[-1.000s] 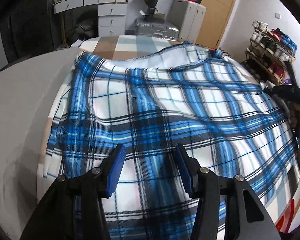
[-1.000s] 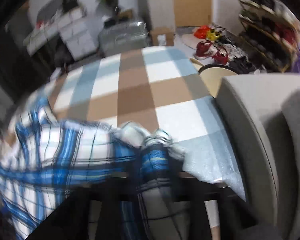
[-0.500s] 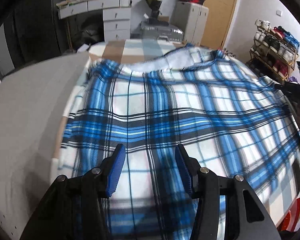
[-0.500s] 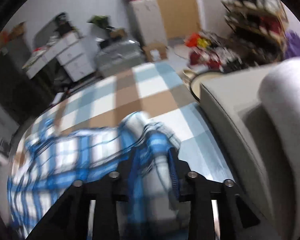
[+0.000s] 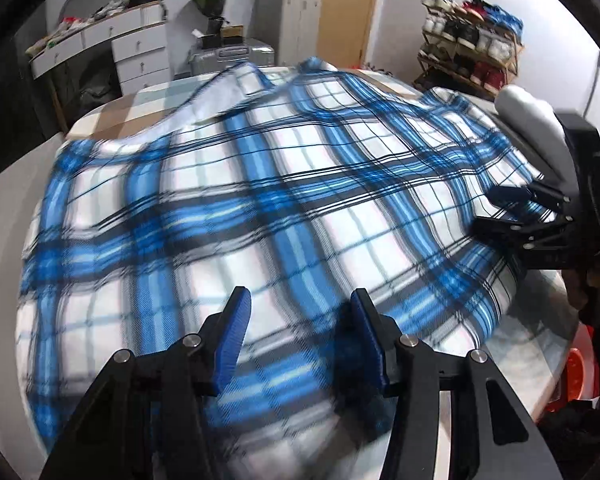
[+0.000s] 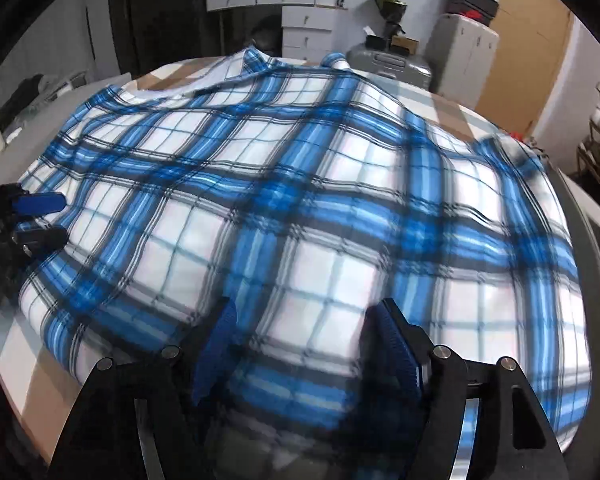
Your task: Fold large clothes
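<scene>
A large blue, white and black plaid cloth [image 5: 284,200] lies spread over the checked table [image 5: 112,116] and fills both views [image 6: 300,200]. My left gripper [image 5: 300,320] hovers over its near edge, blue pads apart, nothing pinched between them. It also shows at the cloth's left edge in the right wrist view [image 6: 40,220]. My right gripper [image 6: 306,340] is over the cloth's near edge with its jaws opening. Fabric lies under and between the fingers, but the pads do not press on it. In the left wrist view the right gripper [image 5: 500,212] reaches in from the right.
A grey cushion [image 5: 4,240] flanks the table on the left. Behind stand white drawers [image 5: 140,60], a silver suitcase [image 5: 232,56] and a shoe rack [image 5: 472,52]. A white cabinet [image 6: 464,60] and a wooden door [image 6: 528,60] stand at the back right.
My right gripper let go of the bunched plaid fabric, its jaws widened, and it swung across over the cloth. The cloth now lies spread out. The right gripper came into the left wrist view.
</scene>
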{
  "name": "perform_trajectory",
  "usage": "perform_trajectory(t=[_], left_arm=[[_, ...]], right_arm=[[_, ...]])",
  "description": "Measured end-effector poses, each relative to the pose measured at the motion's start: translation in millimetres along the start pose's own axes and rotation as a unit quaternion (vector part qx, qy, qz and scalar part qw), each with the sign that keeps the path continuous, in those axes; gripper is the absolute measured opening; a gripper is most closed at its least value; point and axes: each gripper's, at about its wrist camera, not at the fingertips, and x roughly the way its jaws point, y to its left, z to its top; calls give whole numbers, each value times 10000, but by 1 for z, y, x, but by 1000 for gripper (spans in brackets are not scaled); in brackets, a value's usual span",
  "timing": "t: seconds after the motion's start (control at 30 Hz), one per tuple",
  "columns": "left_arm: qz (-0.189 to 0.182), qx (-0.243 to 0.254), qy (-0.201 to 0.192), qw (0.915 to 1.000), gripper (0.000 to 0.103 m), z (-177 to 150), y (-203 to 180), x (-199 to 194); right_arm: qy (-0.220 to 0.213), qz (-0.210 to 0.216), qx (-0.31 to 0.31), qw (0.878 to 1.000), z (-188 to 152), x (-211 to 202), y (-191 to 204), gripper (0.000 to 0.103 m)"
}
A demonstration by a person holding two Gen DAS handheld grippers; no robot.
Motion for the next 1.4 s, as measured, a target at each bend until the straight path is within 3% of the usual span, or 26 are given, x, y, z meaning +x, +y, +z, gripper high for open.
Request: perform_trajectory(t=[0.1, 0.2, 0.3, 0.4, 0.5, 0.7, 0.73, 0.8, 0.87, 0.97, 1.03, 1.1, 1.13, 1.23, 1.33, 1.4], left_arm=[[373, -411, 65, 9984, 46, -19, 20, -19], [139, -1040, -148, 9944, 46, -41, 42, -46], [-160, -1678, -305, 9852, 46, -60, 54, -67], [-140, -1921, -343, 9807, 46, -69, 56, -76], [-103, -2022, -313, 9788, 46, -70, 54, -76], [-93, -2205, -419, 9744, 46, -76, 60, -84], [-73, -2234, -397, 9739, 46, -76, 62, -84], [-82, -2287, -431, 9725, 46, -76, 62, -84], [-108, -2252, -433, 9733, 46, -75, 61, -84], [-131, -2207, -380, 9745, 46, -76, 60, -83], [-178, -2348, -340, 9713, 46, -81, 65, -84], [-293, -2538, -321, 9663, 46, -86, 72, -86], [-351, -2654, -325, 9630, 46, -88, 76, -86], [-408, -2856, -322, 9570, 46, -90, 84, -86], [-558, -3163, -422, 9461, 46, -90, 93, -82], [-578, -3500, -435, 9339, 46, -90, 103, -74]], right_arm=[[-8, -243, 678, 9974, -20, -25, -32, 72], [-305, -258, 1628, 9859, -42, -59, -65, 74], [-479, -404, 2646, 9623, -73, -85, -96, 80], [-476, -226, 3390, 9393, -95, -85, -119, 80], [-374, -110, 3764, 9256, -100, -73, -131, 81], [-370, -414, 3797, 9234, -75, -58, -129, 82], [-357, -458, 3772, 9243, -70, -54, -127, 78], [-363, -454, 3773, 9243, -65, -47, -126, 49], [-411, -421, 3800, 9231, -68, -48, -121, 13], [-644, -344, 3786, 9227, -77, -67, -116, 5], [-657, -156, 3955, 9160, -90, -75, -118, 5], [-590, 26, 3953, 9167, -99, -79, -118, 10], [-510, 7, 3928, 9182, -103, -80, -118, 16], [-518, -2, 4019, 9142, -108, -81, -121, 53], [-583, 168, 4149, 9078, -110, -79, -128, 56], [-597, 240, 4220, 9043, -110, -76, -131, 57]])
